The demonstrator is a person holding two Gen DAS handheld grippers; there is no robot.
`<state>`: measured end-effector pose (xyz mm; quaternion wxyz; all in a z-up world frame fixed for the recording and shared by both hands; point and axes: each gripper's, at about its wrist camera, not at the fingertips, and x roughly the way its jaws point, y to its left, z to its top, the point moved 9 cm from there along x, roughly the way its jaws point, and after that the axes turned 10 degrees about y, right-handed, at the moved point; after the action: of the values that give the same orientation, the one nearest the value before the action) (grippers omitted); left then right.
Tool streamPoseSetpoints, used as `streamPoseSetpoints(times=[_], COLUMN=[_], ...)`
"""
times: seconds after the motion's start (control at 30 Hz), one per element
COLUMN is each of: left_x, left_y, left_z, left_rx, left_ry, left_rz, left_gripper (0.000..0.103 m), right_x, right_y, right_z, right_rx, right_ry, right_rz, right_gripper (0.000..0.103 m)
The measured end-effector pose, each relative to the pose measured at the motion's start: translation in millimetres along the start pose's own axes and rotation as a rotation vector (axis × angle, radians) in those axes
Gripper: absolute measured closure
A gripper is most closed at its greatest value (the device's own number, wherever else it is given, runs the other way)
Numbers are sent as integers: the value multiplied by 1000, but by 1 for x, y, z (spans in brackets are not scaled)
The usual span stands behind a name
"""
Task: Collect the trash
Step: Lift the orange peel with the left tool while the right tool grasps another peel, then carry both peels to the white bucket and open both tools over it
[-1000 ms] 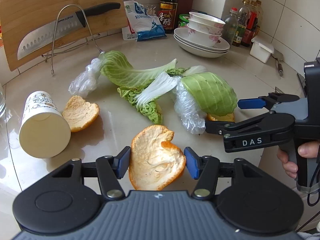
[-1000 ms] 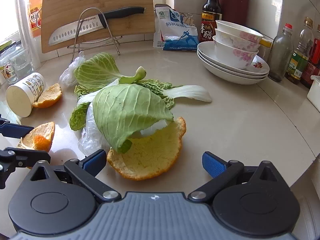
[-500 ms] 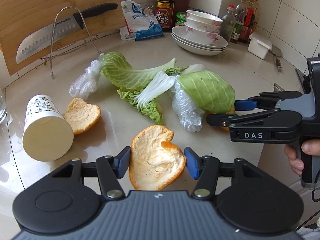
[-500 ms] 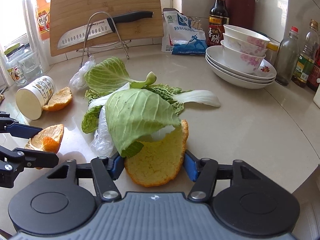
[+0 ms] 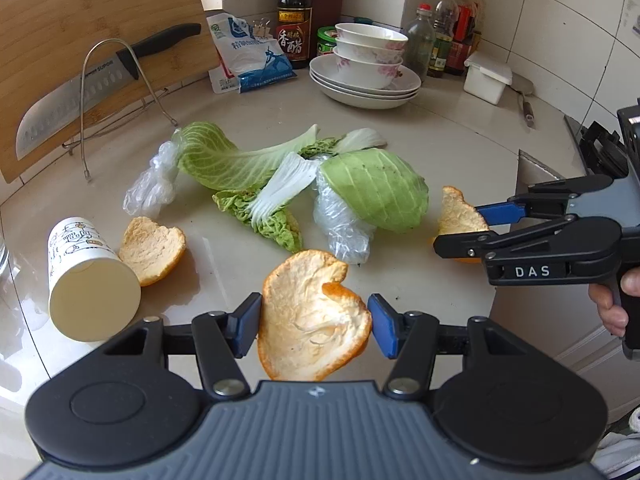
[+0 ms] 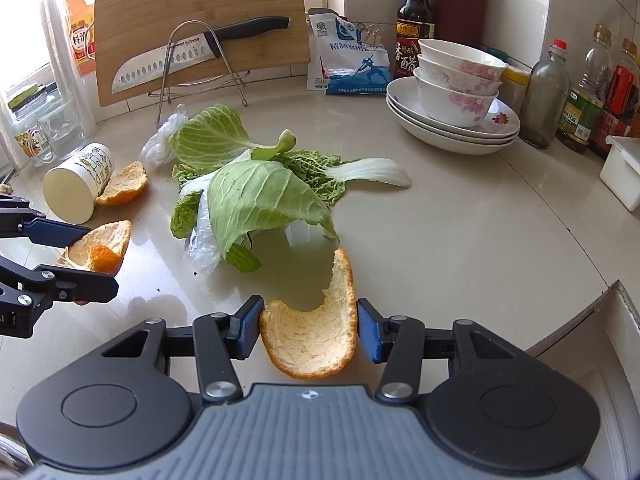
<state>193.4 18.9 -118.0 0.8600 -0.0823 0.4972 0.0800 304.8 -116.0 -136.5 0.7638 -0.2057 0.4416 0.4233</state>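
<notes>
My left gripper (image 5: 314,330) is shut on a curled orange peel (image 5: 312,316) and holds it above the counter. My right gripper (image 6: 310,330) is shut on another orange peel (image 6: 316,340), lifted off the counter; it also shows in the left wrist view (image 5: 458,216). A third peel (image 5: 152,248) lies against a tipped white paper cup (image 5: 88,280). Cabbage leaves (image 5: 372,188) and crumpled clear plastic (image 5: 344,228) lie in the middle of the counter.
A knife (image 5: 100,84) rests on a wire rack against a wooden cutting board (image 5: 80,32) at the back left. Stacked bowls and plates (image 5: 366,68), sauce bottles (image 5: 294,16), a salt bag (image 5: 248,56) and a white box (image 5: 486,80) line the back. The counter edge runs at right.
My right gripper closed on the orange peel under the cabbage leaf and lifted it back clear of the leaf. My left gripper kept its peel and rose a little.
</notes>
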Motion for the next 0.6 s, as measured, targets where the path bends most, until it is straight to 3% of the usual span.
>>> streamPoseSetpoints(times=[0.6], left_x=[-10], left_y=[-34], left_z=[4], left_rx=[131], left_ry=[19], left_rz=[-53], left_gripper=[49], right_x=[-39], right_y=[-17], right_z=[-22], right_rx=[63], right_ry=[-45], right_rz=[-43], right_gripper=[48])
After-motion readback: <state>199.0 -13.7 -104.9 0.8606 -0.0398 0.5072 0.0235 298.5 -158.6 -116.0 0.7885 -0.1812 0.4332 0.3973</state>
